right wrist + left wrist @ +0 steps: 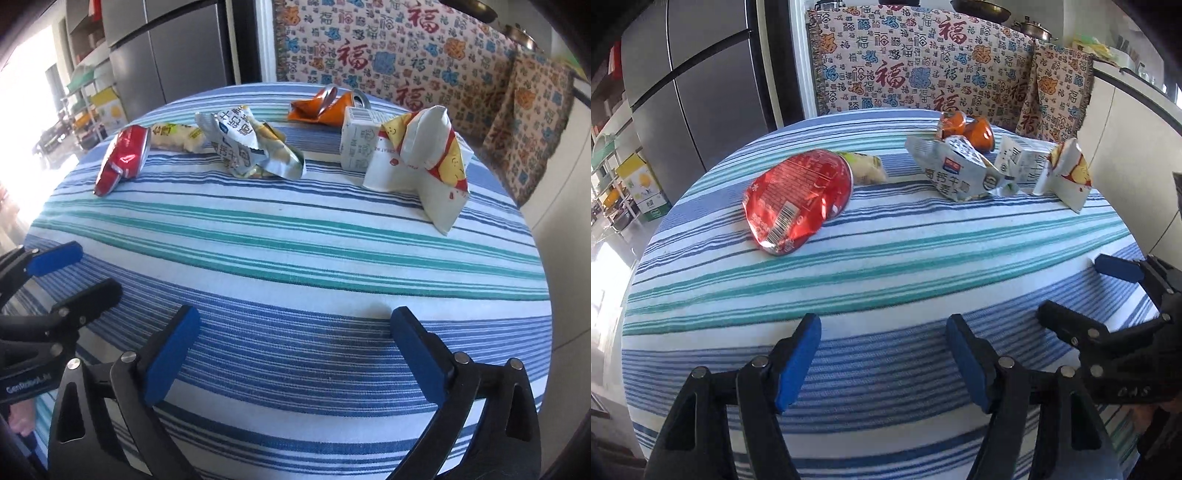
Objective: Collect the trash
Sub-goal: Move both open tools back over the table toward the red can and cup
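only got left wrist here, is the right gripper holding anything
Observer: No. The right gripper is wide open, with nothing between its pads, only bare tablecloth under it.
Operator: ok and the orange thing at the back, what is it
Observer: A crushed orange can lying on its side. The right wrist view shows its metal top, which faces that camera.

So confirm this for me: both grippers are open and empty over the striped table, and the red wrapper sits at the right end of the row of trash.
Wrong end. The red wrapper lies at the left end of the row, as the right wrist view shows. Both the left gripper and right gripper are indeed open and empty over the striped table.
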`<action>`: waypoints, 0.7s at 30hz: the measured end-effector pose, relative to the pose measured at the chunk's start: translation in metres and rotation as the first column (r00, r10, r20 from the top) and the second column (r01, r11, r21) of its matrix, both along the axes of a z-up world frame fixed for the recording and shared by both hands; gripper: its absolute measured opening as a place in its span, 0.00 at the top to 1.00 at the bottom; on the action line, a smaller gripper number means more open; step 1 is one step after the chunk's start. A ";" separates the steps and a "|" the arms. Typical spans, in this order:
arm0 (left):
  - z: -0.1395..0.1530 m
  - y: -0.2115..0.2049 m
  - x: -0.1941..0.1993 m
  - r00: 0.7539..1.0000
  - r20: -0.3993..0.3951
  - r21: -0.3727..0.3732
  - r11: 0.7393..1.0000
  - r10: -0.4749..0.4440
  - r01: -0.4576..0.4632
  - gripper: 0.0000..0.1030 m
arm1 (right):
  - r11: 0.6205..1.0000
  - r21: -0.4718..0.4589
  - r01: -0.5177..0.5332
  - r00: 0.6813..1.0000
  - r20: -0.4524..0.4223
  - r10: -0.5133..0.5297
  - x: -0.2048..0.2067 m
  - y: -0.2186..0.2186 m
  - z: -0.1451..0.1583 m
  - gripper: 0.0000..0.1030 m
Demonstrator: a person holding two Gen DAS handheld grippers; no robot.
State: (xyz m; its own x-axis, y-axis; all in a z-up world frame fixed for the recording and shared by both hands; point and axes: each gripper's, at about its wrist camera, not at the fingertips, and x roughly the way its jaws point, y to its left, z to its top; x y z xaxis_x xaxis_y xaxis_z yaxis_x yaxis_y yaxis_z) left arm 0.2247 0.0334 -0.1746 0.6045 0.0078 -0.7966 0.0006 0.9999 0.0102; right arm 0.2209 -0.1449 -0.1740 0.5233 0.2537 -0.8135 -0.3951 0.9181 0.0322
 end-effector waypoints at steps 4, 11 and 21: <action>0.003 0.010 0.029 0.999 0.018 0.042 0.998 0.041 -0.042 0.30 | 1.000 0.000 0.000 1.000 0.000 0.000 -0.002 0.000 0.000 0.00; 0.003 0.062 0.048 0.985 0.010 -0.014 0.985 0.172 -0.171 0.30 | 1.000 0.000 0.000 1.000 0.001 0.000 -0.003 -0.001 0.000 0.00; 0.005 0.107 0.003 0.995 0.011 -0.113 0.989 0.102 -0.100 0.30 | 1.000 0.000 0.001 1.000 0.001 -0.001 -0.003 0.000 0.000 0.00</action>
